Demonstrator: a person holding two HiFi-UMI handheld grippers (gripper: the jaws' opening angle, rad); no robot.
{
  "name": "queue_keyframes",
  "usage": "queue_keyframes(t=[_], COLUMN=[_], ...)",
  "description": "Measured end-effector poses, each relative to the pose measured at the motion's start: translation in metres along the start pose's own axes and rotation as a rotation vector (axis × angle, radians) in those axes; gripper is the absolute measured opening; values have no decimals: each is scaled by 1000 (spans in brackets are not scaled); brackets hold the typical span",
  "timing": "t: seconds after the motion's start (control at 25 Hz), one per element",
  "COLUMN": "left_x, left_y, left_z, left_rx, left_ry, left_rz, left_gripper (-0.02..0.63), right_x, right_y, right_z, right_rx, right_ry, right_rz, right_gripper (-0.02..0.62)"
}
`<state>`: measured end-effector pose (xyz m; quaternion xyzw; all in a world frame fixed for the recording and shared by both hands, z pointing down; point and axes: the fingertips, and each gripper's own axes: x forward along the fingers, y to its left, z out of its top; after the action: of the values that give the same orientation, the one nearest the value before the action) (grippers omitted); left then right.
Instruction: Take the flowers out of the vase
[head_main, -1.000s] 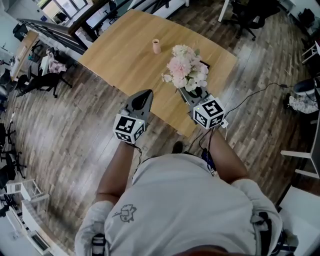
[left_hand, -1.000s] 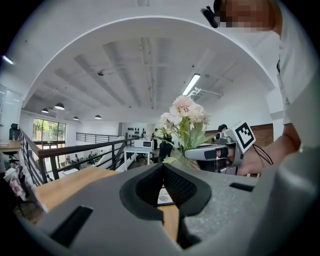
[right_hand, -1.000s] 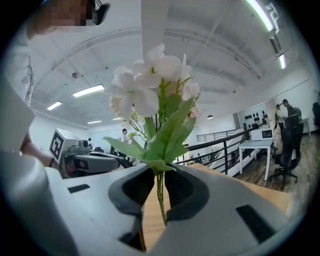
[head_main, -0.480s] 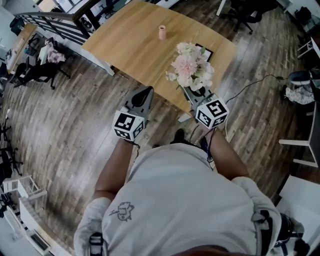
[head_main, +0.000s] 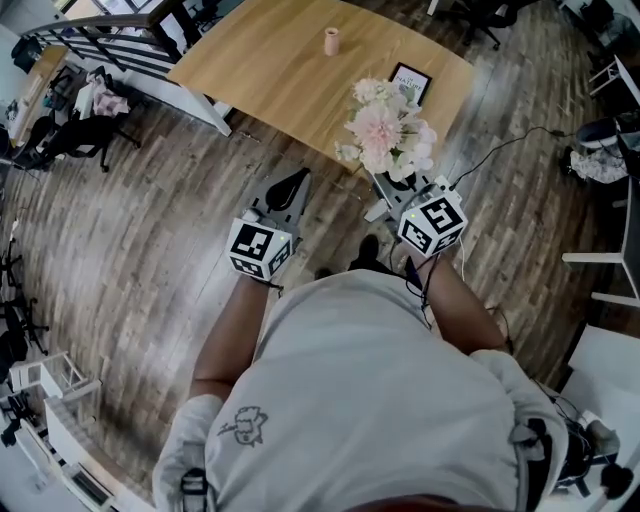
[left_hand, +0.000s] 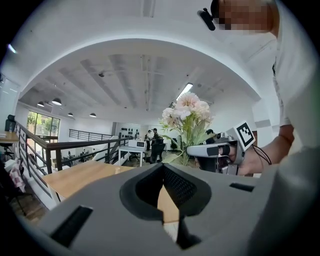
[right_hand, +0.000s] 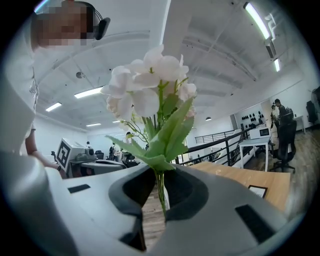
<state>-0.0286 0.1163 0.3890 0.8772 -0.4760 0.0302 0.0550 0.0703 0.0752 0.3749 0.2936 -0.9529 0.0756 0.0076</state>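
Observation:
A bunch of pale pink and white flowers with green leaves stands upright in my right gripper, which is shut on the thin green stems. The blooms rise above its jaws, over the table's near edge and the floor. A small pink vase stands alone, far off on the wooden table. My left gripper hangs over the floor to the left of the flowers, shut and holding nothing. From the left gripper view the flowers show to the right.
A small framed picture lies on the table near the flowers. A black cable runs over the wood floor at the right. Railings and office chairs stand at the left, white furniture at the right.
Both grippers and the flowers have drawn back from the table. The table and vase now sit farther up the head view, and the flowers have passed from over the tabletop to its near edge.

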Motion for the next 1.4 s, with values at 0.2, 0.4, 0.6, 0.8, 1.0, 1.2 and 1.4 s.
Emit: queue_keyframes(t=[0.2,0.4,0.6,0.8,1.0,1.2,1.4], left_x=[-22,-27,-32,-31,-27,-27,-25], left_y=[-1,-14,-14,-12,-15,-16,-17], left_z=[-5,-14,-5,-1,0,1,4], left_rx=[-5,8,10,8,20,23,25], left_ry=[-1,-4,-34,-45,-47,-45,-58], left_rz=[-19,-28,-20,-39,-37,-35,-23], left_gripper=[5,5,5,5,5,5,4], right_x=[-11,-25,-33,-34,-36,-40,-46], right_y=[24,35,47,49,45,43,38], right_z=[-10,-22,-19,-16,-15,-15,-15], right_rx=[20,9,-17,-28,-33,-24,-20], right_ry=[12,38,32,26,35,31,32], right_rz=[-10,-5,-1,9,22,19,15], right_gripper=[60,60,60,60,60,60,60])
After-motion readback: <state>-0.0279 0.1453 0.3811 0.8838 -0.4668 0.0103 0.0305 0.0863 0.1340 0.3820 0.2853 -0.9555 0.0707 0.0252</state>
